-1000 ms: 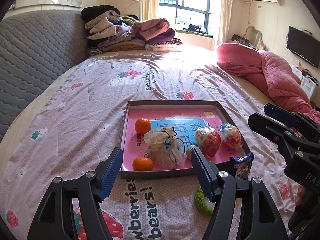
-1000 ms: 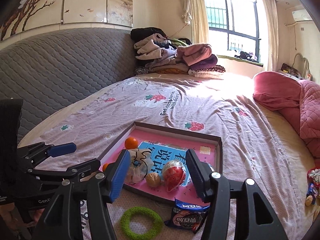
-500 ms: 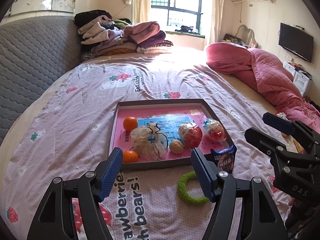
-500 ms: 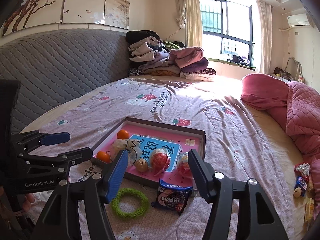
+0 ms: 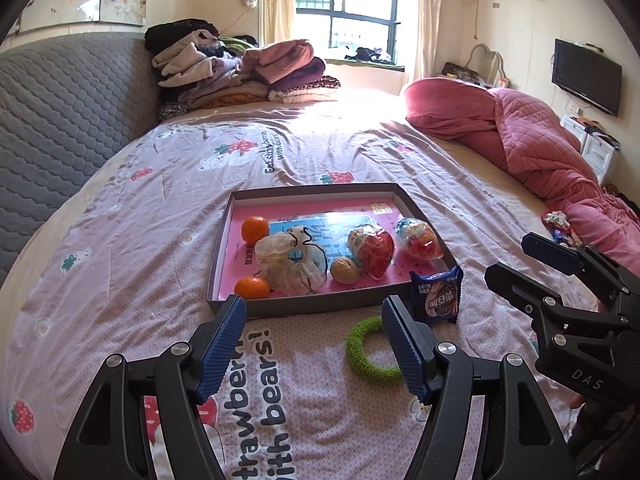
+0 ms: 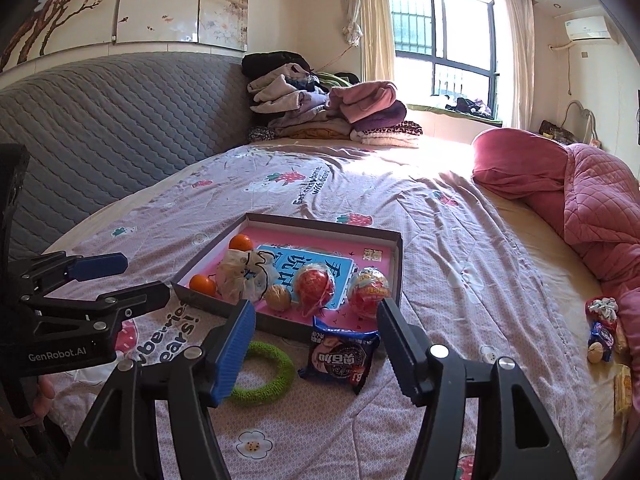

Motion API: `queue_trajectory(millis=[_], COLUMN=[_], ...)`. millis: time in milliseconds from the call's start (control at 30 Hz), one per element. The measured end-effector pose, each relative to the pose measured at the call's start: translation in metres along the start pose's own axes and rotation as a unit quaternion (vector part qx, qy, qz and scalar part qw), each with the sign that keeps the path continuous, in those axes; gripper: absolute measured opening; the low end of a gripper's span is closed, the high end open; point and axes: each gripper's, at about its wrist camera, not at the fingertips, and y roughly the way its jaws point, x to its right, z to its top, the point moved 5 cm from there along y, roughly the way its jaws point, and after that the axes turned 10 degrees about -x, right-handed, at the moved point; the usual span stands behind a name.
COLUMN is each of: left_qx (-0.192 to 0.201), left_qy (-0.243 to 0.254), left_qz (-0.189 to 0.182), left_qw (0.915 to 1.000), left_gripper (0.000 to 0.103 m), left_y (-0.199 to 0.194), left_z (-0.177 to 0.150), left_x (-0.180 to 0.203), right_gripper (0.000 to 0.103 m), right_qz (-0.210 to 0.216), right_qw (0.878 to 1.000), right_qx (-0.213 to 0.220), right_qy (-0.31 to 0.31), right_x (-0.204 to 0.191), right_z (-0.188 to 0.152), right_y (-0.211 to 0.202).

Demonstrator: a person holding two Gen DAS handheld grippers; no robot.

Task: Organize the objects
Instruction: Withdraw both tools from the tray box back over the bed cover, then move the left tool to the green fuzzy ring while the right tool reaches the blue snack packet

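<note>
A shallow box (image 5: pixel 304 312) (image 6: pixel 394 258) with a pink floor lies on the bed. Inside it are two oranges (image 5: pixel 255 228) (image 6: pixel 202 283), a tied plastic bag (image 5: pixel 290 262) (image 6: pixel 244 276), a walnut (image 5: pixel 344 270) (image 6: pixel 278 297) and two wrapped red treats (image 5: pixel 374 248) (image 6: pixel 314 285). In front of the box lie a green ring (image 5: pixel 366 346) (image 6: pixel 266 376) and a blue cookie packet (image 5: pixel 438 298) (image 6: pixel 342 358). My left gripper (image 5: pixel 314 344) is open and empty, short of the box's near wall. My right gripper (image 6: pixel 316 350) is open and empty above the packet and ring.
A pink quilt (image 5: pixel 532 148) is bunched along the right side, with small wrapped snacks (image 6: pixel 602 330) beside it. Folded clothes (image 5: pixel 240 76) are stacked at the far end. A grey padded headboard (image 6: pixel 100 124) runs along the left. Bare sheet surrounds the box.
Both grippers have drawn back from the box, so the ring and packet now show fully in front of it. The right jaws stand wider than a second ago.
</note>
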Motion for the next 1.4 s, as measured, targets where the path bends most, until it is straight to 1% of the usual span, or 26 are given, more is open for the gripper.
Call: queue_trajectory(millis=[400,867,1133,1400], left_qx=[-0.020,-0.060,-0.072,-0.088], left_qy=[0.008,0.016,0.016,0.014], left_qz=[-0.005,-0.009,-0.011,-0.013], left_qw=[0.9998,0.9980,0.9972,0.9959], left_gripper=[0.072,0.072,0.072,0.072], left_y=[0.010,0.050,0.068,0.084], left_z=[-0.020,-0.037,-0.038,-0.041], left_x=[0.008,0.019,0.023,0.023], right_gripper=[0.063,0.063,0.063,0.063], right_qz=[0.000,-0.009,-0.017,-0.019], right_qw=[1.000,0.999,0.998,0.997], right_qx=[-0.006,-0.046,-0.063,-0.070], right_qy=[0.007,0.017,0.025,0.020], right_x=[0.005,0.015,0.024,0.022], right_z=[-0.012,-0.039,-0.045,-0.047], right_y=[0.004,0.039,0.058,0.067])
